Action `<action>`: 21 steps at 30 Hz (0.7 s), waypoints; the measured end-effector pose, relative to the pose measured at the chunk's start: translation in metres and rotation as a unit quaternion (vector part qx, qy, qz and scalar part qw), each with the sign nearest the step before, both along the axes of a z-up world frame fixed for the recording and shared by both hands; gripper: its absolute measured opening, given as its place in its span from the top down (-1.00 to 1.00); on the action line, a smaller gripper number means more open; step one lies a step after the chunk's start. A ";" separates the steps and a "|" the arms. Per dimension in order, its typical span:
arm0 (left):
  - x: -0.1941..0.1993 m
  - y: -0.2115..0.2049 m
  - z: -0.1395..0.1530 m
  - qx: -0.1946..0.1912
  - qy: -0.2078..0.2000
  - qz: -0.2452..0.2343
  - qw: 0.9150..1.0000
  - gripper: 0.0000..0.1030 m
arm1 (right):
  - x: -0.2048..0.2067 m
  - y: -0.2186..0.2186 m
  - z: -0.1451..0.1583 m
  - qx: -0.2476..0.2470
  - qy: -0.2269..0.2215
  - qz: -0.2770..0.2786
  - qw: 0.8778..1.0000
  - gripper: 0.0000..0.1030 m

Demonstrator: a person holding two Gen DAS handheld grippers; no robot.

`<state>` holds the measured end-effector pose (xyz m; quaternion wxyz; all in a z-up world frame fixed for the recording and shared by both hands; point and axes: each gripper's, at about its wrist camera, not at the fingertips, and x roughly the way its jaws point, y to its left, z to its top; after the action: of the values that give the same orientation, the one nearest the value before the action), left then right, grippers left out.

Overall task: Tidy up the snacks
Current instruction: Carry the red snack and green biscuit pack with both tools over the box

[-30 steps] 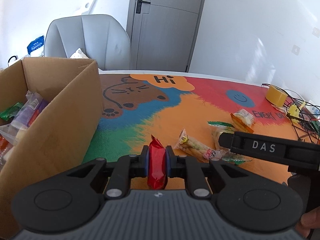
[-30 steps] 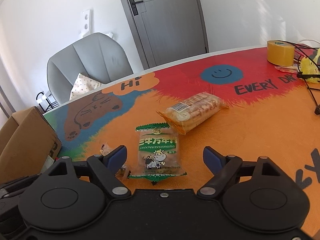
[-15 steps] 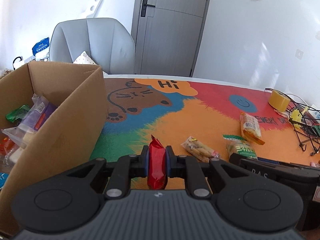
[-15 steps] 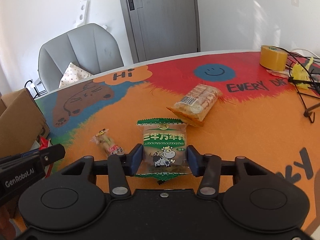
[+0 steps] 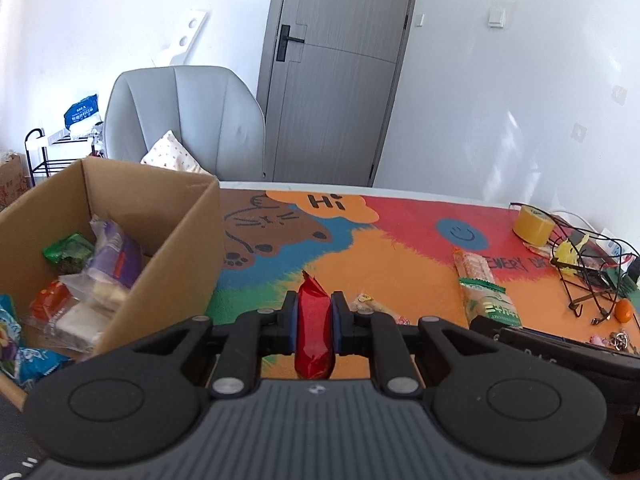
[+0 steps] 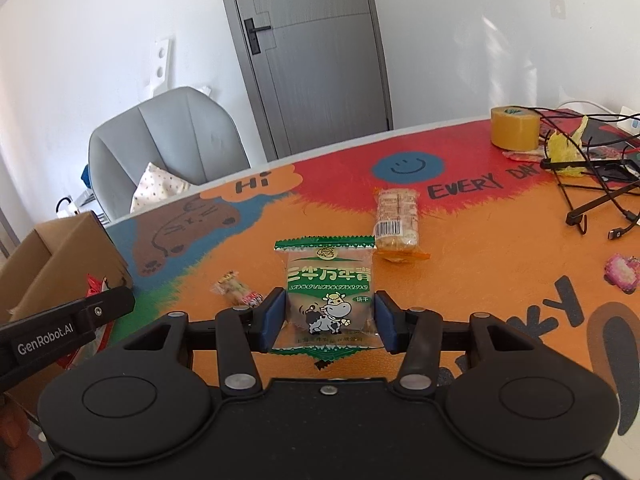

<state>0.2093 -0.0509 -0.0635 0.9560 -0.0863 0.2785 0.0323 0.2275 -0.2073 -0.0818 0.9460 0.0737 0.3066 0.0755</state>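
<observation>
The red snack packet point(image 5: 313, 322) sits upright, pinched tight between the left tool point(image 5: 313, 322) pads, up off the bench point(image 5: 400, 256) just right of the cardboard box point(image 5: 176, 248), which already has a pile of snacks inside. Over on the right, the green cow biscuit pack point(image 6: 330, 298) lies flat and the right tool point(image 6: 330, 320) has both blue pads pressed against its sides. A barcode cracker pack point(image 6: 398, 224) lies just beyond it, and a small clear-wrapped snack point(image 6: 236, 292) to its left. Yellow tape roll point(image 6: 515, 128) is at the far edge.
</observation>
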 end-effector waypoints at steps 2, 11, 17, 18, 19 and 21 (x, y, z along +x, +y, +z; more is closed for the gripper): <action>-0.004 0.003 0.004 -0.001 -0.005 0.003 1.000 0.70 | -0.003 0.001 0.004 0.006 -0.006 0.000 1.000 0.07; -0.023 0.022 0.025 -0.004 -0.029 0.018 0.999 0.70 | -0.018 0.015 0.023 0.019 -0.029 0.019 0.999 0.07; -0.036 0.038 0.038 -0.007 -0.044 0.029 0.999 0.70 | -0.027 0.030 0.035 0.026 -0.044 0.034 0.998 0.07; -0.038 0.041 0.040 -0.007 -0.046 0.031 0.998 0.70 | -0.028 0.032 0.037 0.027 -0.046 0.036 0.998 0.07; -0.040 0.045 0.041 -0.008 -0.048 0.034 0.998 0.70 | -0.029 0.035 0.039 0.027 -0.048 0.038 0.998 0.07; -0.043 0.051 0.045 -0.009 -0.052 0.037 0.998 0.70 | -0.031 0.040 0.042 0.027 -0.052 0.042 0.997 0.07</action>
<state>0.1662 0.0003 -0.0185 0.9665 -0.1068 0.2254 0.0608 0.1961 -0.1671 -0.0401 0.9543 0.0822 0.2574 0.1276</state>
